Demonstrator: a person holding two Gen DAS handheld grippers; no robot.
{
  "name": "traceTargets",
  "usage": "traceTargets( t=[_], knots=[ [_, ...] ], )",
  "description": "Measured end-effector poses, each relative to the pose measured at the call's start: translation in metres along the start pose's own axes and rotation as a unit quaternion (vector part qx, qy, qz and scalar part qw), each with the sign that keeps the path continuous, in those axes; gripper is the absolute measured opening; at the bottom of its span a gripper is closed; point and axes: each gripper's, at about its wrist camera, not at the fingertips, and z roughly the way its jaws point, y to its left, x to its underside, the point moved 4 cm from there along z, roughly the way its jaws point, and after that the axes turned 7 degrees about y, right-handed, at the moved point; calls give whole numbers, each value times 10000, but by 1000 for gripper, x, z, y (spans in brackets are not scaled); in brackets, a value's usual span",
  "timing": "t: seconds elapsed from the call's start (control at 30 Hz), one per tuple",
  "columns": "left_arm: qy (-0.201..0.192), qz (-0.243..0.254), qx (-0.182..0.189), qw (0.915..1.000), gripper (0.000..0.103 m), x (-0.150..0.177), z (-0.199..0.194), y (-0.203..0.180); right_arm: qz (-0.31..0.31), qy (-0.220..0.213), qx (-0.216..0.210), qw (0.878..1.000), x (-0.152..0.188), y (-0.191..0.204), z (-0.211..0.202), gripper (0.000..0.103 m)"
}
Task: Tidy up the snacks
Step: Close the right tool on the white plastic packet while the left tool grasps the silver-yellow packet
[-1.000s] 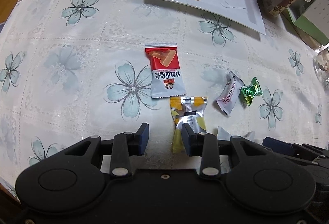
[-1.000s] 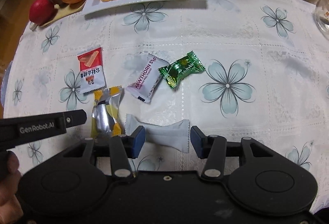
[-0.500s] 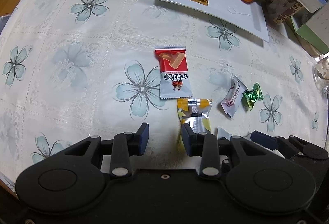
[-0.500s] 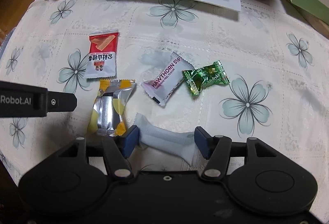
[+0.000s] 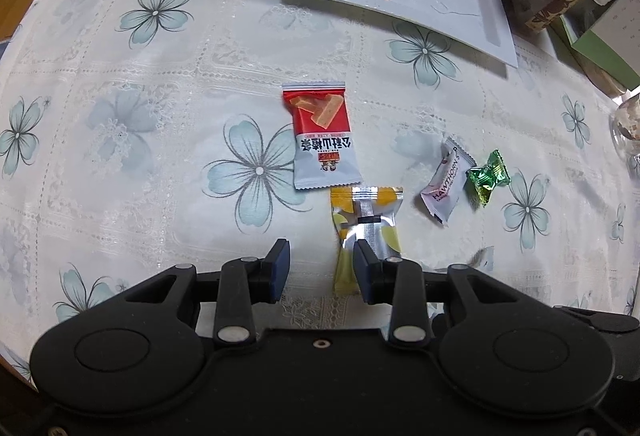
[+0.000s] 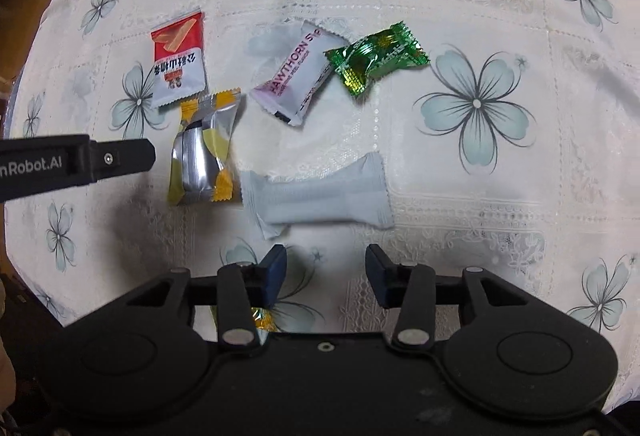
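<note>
With the plain white crimped plastic snack packet (image 6: 318, 198) lying on the surface just beyond it, the right tool (image 6: 326, 268), jaws closing on nothing, must advance to straddle it; left tool (image 5: 320, 268) released.

A gold-foil sweet (image 6: 262, 317) shows only a corner behind the right gripper's (image 6: 326, 274) left finger. The left gripper (image 5: 322, 270) hides the yellow packet's (image 5: 366, 224) lower end.
</note>
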Motion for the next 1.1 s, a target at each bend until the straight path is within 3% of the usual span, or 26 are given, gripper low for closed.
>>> traceTargets(
  t=[0.1, 0.23, 0.4, 0.67, 0.83, 1.1],
  knots=[
    [-34, 68, -2, 10000, 44, 1, 2, -6, 32, -333, 23, 9994, -1, -1, -13, 57],
    [-57, 170, 153, 9997, 44, -2, 7, -17, 50, -593, -98, 9982, -3, 0, -26, 58],
    [-32, 264, 235, 9994, 45, -5, 18, -32, 241, -541, -195, 9981, -7, -9, -31, 58],
    [-271, 298, -361, 9985, 46, -9, 28, -40, 444, -564, -245, 9971, -6, -16, -32, 58],
    [-219, 76, -245, 9994, 47, -10, 28, -32, 464, -618, -310, 9965, -6, -15, -37, 58],
    [-81, 120, -412, 9990, 48, -14, 37, -34, 994, -72, -1115, 9888, -3, -17, -21, 57]
  ],
)
